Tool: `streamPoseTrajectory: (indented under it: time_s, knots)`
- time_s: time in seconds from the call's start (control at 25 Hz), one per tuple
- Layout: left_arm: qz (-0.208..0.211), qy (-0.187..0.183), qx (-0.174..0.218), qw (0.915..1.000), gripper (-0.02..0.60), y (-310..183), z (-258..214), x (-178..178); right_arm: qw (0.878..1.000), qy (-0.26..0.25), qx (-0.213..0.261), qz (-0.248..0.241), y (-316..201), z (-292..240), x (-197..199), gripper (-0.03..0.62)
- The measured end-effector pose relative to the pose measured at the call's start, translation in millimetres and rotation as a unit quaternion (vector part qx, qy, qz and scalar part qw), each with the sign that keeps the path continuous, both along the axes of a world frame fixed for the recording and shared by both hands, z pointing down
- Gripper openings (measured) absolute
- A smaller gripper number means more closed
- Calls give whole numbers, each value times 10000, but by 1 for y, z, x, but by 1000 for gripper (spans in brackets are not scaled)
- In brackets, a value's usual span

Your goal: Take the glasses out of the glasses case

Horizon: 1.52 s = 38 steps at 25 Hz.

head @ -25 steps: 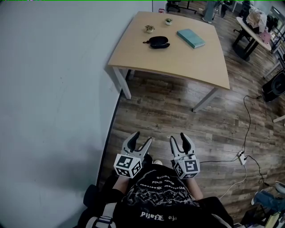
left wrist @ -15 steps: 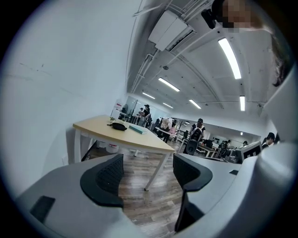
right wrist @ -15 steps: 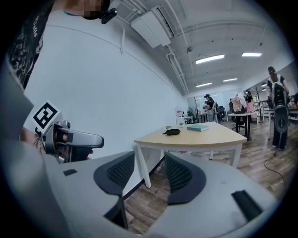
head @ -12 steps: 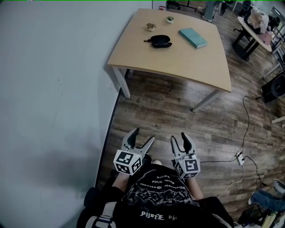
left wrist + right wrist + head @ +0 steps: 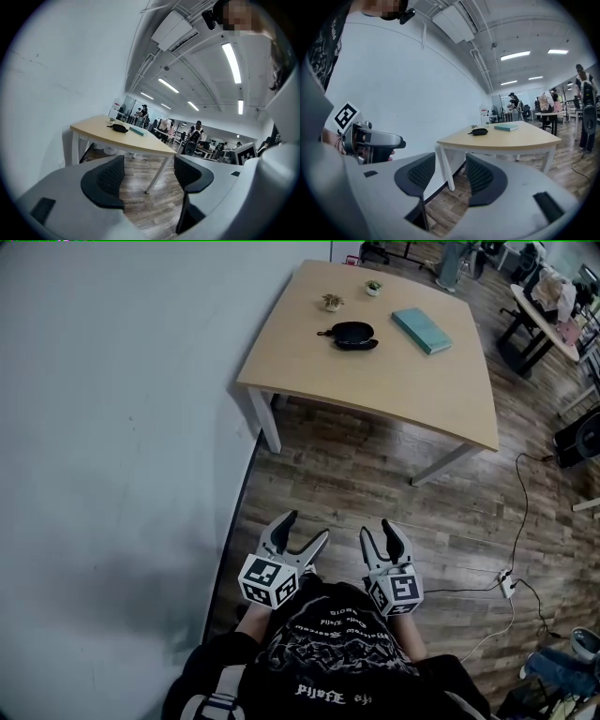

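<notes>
A pale wall (image 5: 112,427) is seen running past the left edge of the tabletop (image 5: 375,381), and a wooden plank floor (image 5: 356,493) is spread beneath and around the tabletop. The light-wood tabletop is carried on white legs. Well apart from the tabletop, over the floor on its near side, two tongs are held side by side and pointed toward it. The left tongs (image 5: 308,524) are spread wide, and only floor and a leg of the tabletop are framed between their dark pads (image 5: 110,180). The right tongs (image 5: 376,526) are parted more narrowly and nothing is gripped by them (image 5: 450,161). A teal book (image 5: 421,330) is laid flat on the far right part of the tabletop. The dark oval glasses case (image 5: 354,335) is set on the far part of the tabletop, about midway across it, with a short strap trailing toward the tabletop's left edge. Two small potted plants (image 5: 331,302) (image 5: 373,287) are placed close to the tabletop's far edge.
</notes>
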State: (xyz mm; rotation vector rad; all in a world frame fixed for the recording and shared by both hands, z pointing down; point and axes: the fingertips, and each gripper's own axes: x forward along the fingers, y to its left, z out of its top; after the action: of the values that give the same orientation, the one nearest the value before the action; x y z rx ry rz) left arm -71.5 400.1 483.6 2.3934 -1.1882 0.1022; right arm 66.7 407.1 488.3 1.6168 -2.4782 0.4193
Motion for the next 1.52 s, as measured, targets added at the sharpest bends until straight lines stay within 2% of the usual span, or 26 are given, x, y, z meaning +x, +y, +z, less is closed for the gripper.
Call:
streamPoseTrajectory:
  time_s: [0.12,0.28,0.44,0.64,0.76,0.96,1.04,1.28,1.52]
  knots:
    - [83,36,5,10000,341,-12,2,-8,10000,-9,9,27,-10,4,-13,213]
    - [135,335,-33,9993,341,-23,-8,-9,10000,4,-18,-38,-20,6,-27,213]
    - [269,208,-18,9994,341,-26,-9,-6,10000,-26,-23,-53,-26,1,-33,213]
    - [159,175,-148,9996,341,-41,3,-6,9999,-67,-154,-18,-48,12,-27,213]
    - [73,219,-220,9995,341,-55,12,-4,9998,-128,-166,-76,-72,21,-27,213]
    - [-56,-274,-132,9995,341,-83,19,-2,9992,-245,-62,-301,-116,19,-18,213]
    - [-184,-354,-137,9991,341,-104,21,0,9988,-280,-86,-380,-140,22,-13,213]
    - [-386,-399,-163,9983,341,-168,13,23,9969,-266,-146,-721,-208,22,2,213]
    - [-527,-411,-145,9977,341,-227,12,49,9961,-259,-94,-844,-272,19,27,213]
